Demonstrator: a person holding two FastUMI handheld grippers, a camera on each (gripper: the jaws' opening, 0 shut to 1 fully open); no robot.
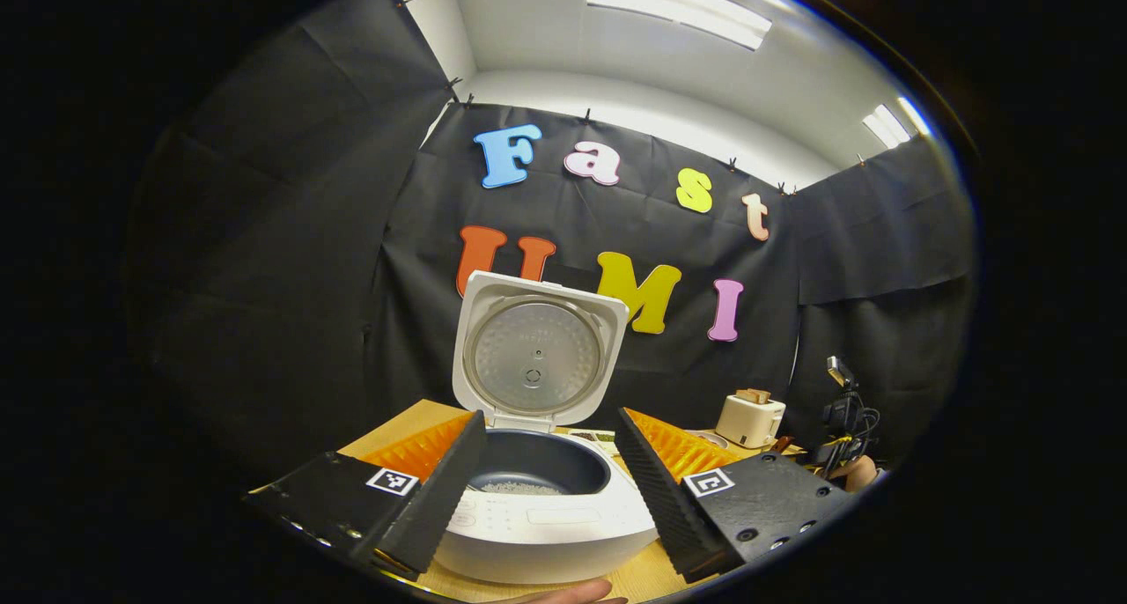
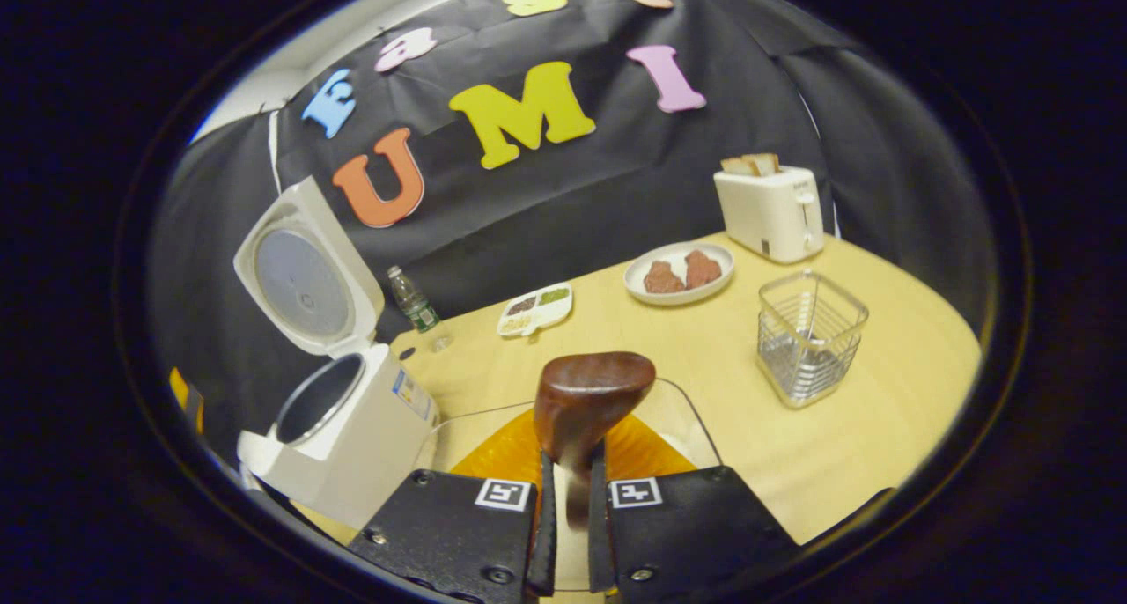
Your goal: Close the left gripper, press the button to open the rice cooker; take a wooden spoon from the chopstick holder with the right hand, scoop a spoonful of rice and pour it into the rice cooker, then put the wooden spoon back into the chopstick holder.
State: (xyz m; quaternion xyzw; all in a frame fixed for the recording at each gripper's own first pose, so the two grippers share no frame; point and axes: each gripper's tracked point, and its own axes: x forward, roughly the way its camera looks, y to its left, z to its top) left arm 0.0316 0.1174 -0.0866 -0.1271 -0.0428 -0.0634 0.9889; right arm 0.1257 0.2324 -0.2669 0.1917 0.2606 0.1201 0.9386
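Observation:
The white rice cooker (image 1: 546, 525) stands open in the left gripper view, its lid (image 1: 535, 357) upright and a little rice in the dark inner pot (image 1: 528, 476). My left gripper (image 1: 550, 419) is open, one finger on either side of the cooker's front, holding nothing. My right gripper (image 2: 572, 467) is shut on the handle of a wooden spoon (image 2: 592, 397), whose bowl points away over the table. The rice cooker (image 2: 352, 428) sits to its left, lid (image 2: 304, 274) raised. The wire chopstick holder (image 2: 808, 335) stands to the right.
A clear container's rim (image 2: 696, 415) shows beneath the spoon. Farther back on the wooden table (image 2: 880, 428) are a plate of meat (image 2: 678, 274), a toaster (image 2: 770, 209) with bread, a divided dish (image 2: 534, 309) and a bottle (image 2: 412, 300). A hand (image 1: 563, 593) shows below the cooker.

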